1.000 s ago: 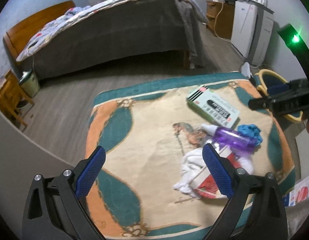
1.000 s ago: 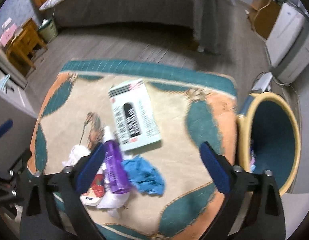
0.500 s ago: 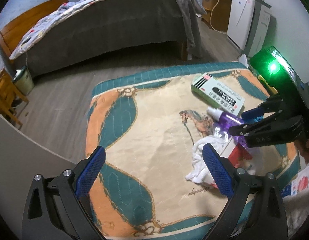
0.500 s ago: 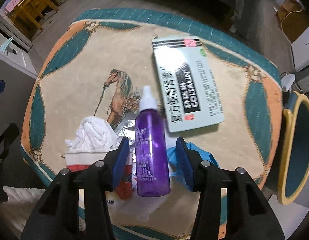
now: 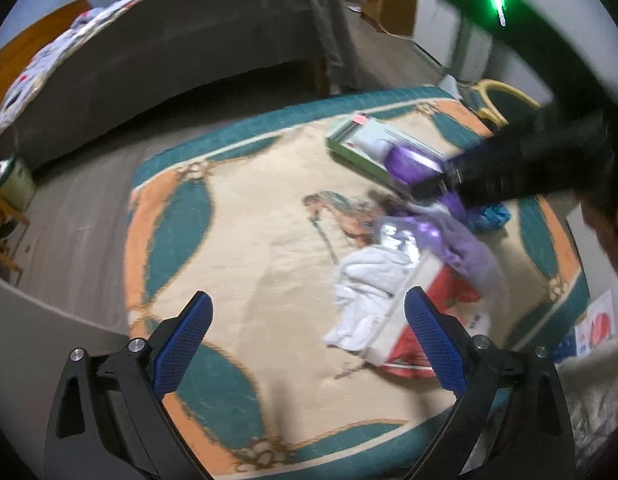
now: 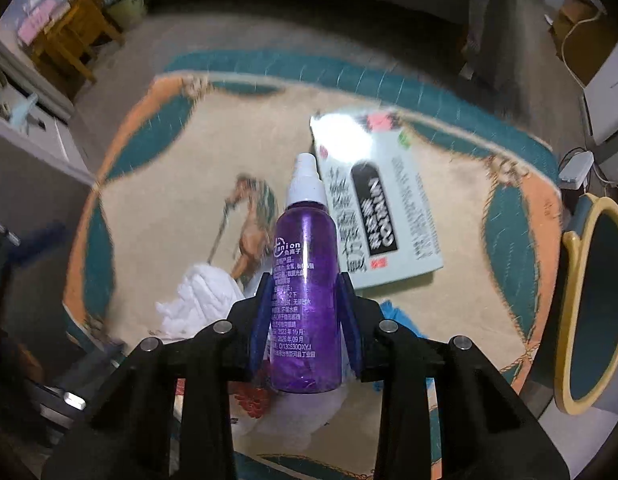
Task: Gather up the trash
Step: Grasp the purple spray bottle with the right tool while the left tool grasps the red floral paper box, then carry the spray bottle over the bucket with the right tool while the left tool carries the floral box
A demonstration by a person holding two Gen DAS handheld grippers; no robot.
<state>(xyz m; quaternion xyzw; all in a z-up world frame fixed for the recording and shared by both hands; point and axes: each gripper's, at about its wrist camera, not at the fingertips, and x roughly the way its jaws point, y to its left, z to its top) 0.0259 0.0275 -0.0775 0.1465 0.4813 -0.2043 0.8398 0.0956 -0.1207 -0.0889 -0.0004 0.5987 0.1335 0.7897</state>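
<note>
My right gripper (image 6: 306, 316) is shut on a purple spray bottle (image 6: 307, 280) with a white cap and holds it lifted above the rug; it shows blurred in the left wrist view (image 5: 413, 162). Below lie a pale green medicine box (image 6: 381, 204), a white crumpled tissue (image 6: 207, 300), a red-and-white packet (image 5: 425, 320) and a blue crumpled scrap (image 5: 491, 218). A yellow-rimmed teal trash bin (image 6: 589, 304) stands off the rug's right edge. My left gripper (image 5: 309, 344) is open and empty, low over the rug's near side.
The patterned rug (image 5: 237, 240) covers the wooden floor. A bed (image 5: 169, 48) stands behind it. A wooden side table (image 6: 73, 36) is at the far left. White appliances (image 5: 449, 20) and a power strip (image 6: 575, 168) stand at the right.
My right gripper closed on the purple bottle and lifted it off the rug. The left gripper stayed open and shifted slightly.
</note>
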